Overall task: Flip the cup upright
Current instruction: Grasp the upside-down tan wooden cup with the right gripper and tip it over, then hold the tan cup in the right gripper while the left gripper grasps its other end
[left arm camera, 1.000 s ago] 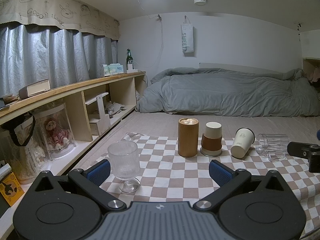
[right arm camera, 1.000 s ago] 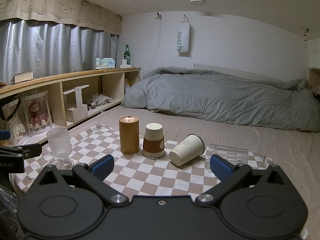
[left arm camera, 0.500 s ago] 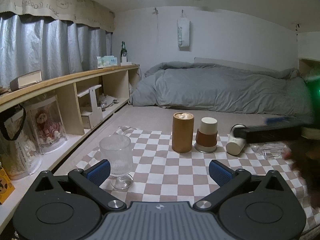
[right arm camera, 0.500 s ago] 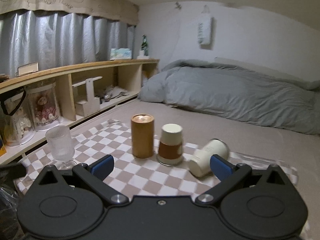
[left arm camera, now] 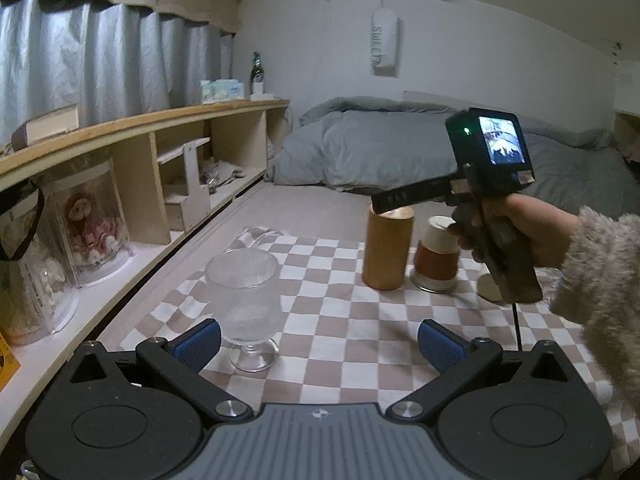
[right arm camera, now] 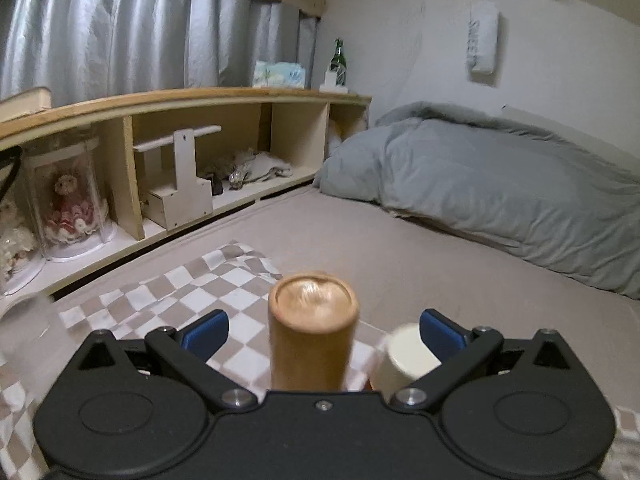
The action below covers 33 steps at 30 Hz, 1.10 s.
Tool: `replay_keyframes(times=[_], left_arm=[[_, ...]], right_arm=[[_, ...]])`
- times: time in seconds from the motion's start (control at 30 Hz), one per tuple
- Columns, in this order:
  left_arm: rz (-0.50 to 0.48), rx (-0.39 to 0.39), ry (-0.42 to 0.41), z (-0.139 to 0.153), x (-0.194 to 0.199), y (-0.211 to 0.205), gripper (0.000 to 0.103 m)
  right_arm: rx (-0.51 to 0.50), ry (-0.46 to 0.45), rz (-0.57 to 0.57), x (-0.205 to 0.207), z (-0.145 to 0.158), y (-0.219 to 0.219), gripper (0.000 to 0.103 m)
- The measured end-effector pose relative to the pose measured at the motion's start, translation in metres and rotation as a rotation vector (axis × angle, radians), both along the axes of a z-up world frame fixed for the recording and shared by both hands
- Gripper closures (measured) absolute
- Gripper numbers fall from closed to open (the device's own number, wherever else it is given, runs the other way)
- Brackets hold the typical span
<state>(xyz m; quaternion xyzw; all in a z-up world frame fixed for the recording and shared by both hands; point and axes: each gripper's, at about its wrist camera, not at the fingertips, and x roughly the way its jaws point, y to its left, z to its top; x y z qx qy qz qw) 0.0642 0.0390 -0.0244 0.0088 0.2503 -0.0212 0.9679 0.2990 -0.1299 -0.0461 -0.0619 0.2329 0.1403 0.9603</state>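
A tall brown cylinder cup (left arm camera: 387, 247) stands bottom-up on the checkered cloth (left arm camera: 336, 320). Beside it on the right stands an upside-down paper cup with a brown sleeve (left arm camera: 436, 254). A white cup (left arm camera: 489, 285) lies on its side, mostly hidden behind the hand-held right gripper body (left arm camera: 486, 184). My right gripper (right arm camera: 323, 332) is open, its fingers either side of the brown cylinder (right arm camera: 313, 332), with the paper cup (right arm camera: 404, 356) by the right finger. My left gripper (left arm camera: 319, 342) is open and empty, near a ribbed glass goblet (left arm camera: 244, 300).
A low wooden shelf (left arm camera: 152, 168) with doll cases runs along the left. A grey duvet (left arm camera: 400, 148) lies on the bed behind the cloth. A bottle (left arm camera: 257, 74) and tissue pack stand on the shelf top.
The right gripper has moved forward and left over the cups, now straddling the brown cylinder. It has entered the left wrist view, hiding the lying white cup. The left gripper edged closer.
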Motion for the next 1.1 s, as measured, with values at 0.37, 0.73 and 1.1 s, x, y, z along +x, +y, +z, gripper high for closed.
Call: replay_keyframes(times=[0.37, 0.73, 1.1], left_arm=[[0.0, -0.065, 0.045, -0.008, 0.03, 0.016, 0.0], [-0.036, -0.204, 0.093, -0.008, 0.039, 0.021, 0.0], [-0.117, -0.251, 0.17, -0.002, 0.037, -0.014, 0.0]], right_arm=[[-0.077, 0.165, 0.001, 0.082, -0.014, 0.027, 0.024], [-0.152, 0.111, 0.098, -0.001, -0.017, 0.032, 0.033], [-0.147, 0.172, 0.1, -0.114, -0.048, -0.006, 0.034]])
